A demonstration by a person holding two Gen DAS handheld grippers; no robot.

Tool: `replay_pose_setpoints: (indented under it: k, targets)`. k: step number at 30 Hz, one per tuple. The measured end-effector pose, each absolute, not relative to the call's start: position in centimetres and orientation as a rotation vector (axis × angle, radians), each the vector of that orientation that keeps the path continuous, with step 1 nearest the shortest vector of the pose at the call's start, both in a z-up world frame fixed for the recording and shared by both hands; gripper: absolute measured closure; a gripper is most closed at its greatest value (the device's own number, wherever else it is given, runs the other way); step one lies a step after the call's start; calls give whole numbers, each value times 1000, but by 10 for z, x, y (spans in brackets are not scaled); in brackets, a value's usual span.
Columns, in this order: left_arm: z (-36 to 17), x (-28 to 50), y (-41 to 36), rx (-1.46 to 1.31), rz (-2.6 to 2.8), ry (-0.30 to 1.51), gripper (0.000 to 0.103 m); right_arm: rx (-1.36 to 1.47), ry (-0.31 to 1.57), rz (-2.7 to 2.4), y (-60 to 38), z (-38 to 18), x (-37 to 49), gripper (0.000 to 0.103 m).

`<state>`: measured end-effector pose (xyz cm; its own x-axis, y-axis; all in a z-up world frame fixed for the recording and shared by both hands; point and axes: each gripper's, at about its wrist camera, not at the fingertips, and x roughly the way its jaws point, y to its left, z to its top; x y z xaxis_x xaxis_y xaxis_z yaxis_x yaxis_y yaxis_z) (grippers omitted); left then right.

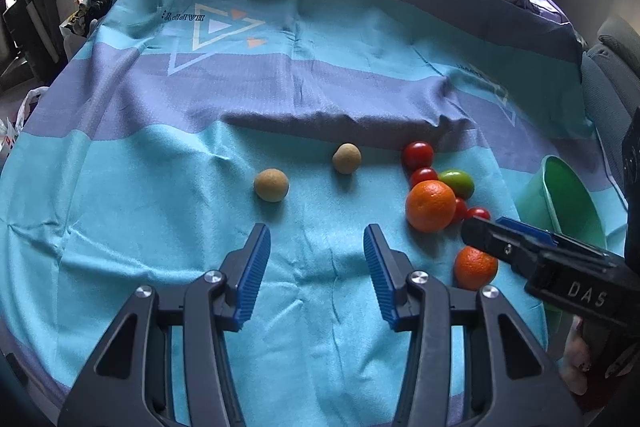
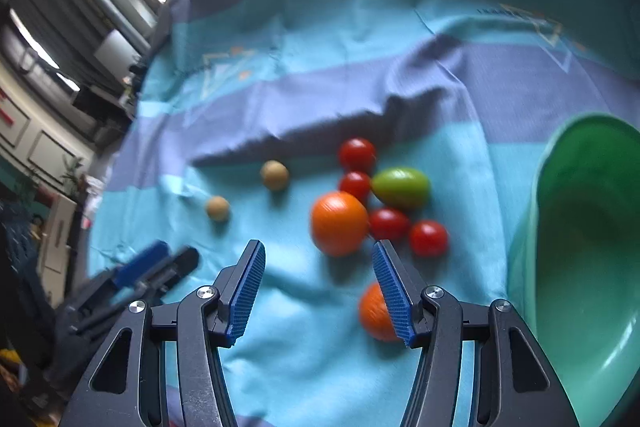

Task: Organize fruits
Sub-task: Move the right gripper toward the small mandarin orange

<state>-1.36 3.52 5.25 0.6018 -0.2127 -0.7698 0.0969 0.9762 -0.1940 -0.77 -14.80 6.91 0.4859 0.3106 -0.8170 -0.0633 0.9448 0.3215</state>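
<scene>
On the blue striped cloth (image 1: 160, 147) lie two tan round fruits (image 1: 271, 185) (image 1: 346, 158). To their right is a cluster: a large orange (image 1: 430, 206), a green tomato (image 1: 458, 183) and several red cherry tomatoes (image 1: 417, 154). A smaller orange (image 1: 475, 267) lies nearer. My left gripper (image 1: 316, 231) hangs open over bare cloth, short of the tan fruits. My right gripper (image 2: 319, 247) is open with nothing between its pads. The large orange (image 2: 339, 223) lies just beyond its tips. Its right finger partly hides the smaller orange (image 2: 374, 311).
A green plastic bowl (image 2: 580, 267) lies tipped on its side at the right, its mouth facing the fruit. A raised fold in the cloth (image 1: 340, 123) runs behind the fruit. Windows and clutter ring the covered surface.
</scene>
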Motion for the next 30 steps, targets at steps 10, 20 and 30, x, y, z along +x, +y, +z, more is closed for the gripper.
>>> replay_pose_setpoints:
  k: [10,20,30]
  targets:
    - [49,-16,32,-104,-157,949,54,38,1030,82,-141,54,-28,44]
    - [53,-18,34,-119,-161,969,52,83,1059,73,-141,36,-22,58]
    - [54,-18,36,-123,-144,968,52,115,1078,304,-107,41,-22,59]
